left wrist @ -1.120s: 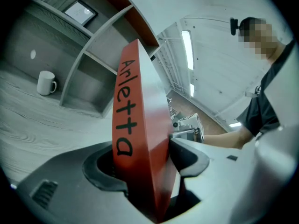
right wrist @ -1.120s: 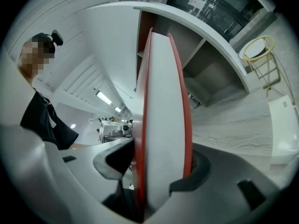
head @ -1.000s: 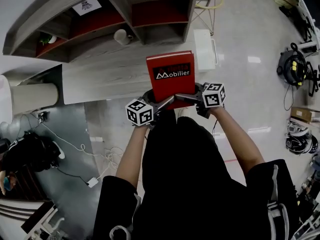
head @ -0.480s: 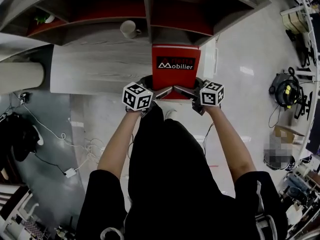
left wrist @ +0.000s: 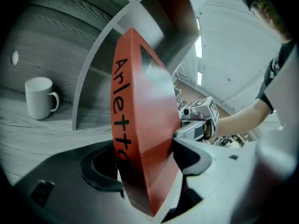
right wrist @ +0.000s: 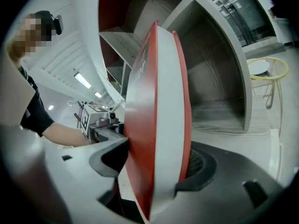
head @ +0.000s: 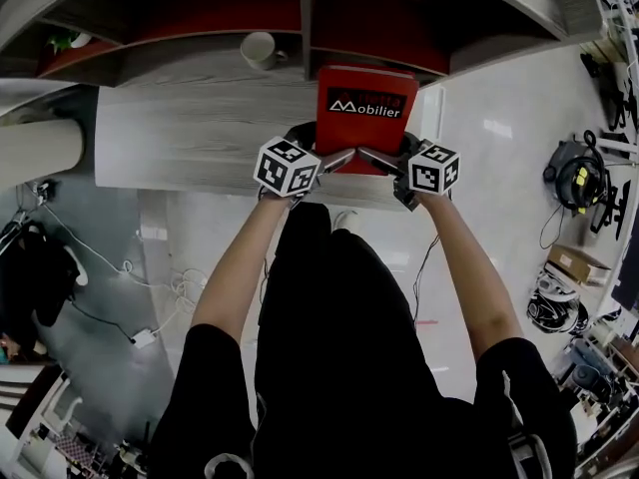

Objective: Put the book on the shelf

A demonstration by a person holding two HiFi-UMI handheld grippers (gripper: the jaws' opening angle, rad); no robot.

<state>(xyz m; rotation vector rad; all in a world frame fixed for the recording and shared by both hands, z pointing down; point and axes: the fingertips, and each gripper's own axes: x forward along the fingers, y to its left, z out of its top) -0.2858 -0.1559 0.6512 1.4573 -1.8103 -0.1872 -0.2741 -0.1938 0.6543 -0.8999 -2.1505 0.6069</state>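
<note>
A red hardcover book (head: 364, 118) with white lettering on its cover is held out over the grey wooden ledge (head: 190, 128), its far edge at the mouth of the shelf (head: 310, 23). My left gripper (head: 337, 158) grips its near left corner and my right gripper (head: 381, 158) its near right corner. In the left gripper view the book (left wrist: 140, 125) stands on edge between the jaws of my left gripper (left wrist: 147, 162). The right gripper view shows its page edge (right wrist: 161, 115) between the jaws of my right gripper (right wrist: 154, 164). Both pairs of jaws are opening, pads still against the covers.
A white mug (head: 260, 50) stands on the ledge left of the book, also in the left gripper view (left wrist: 41, 97). A vertical divider (head: 306, 8) splits the red-backed compartments. Cables, a vacuum cleaner (head: 574, 183) and boxes lie on the floor around.
Both grippers have carried the book forward, from over the floor to the shelf's opening. The shelf and mug now lie closer in the head view.
</note>
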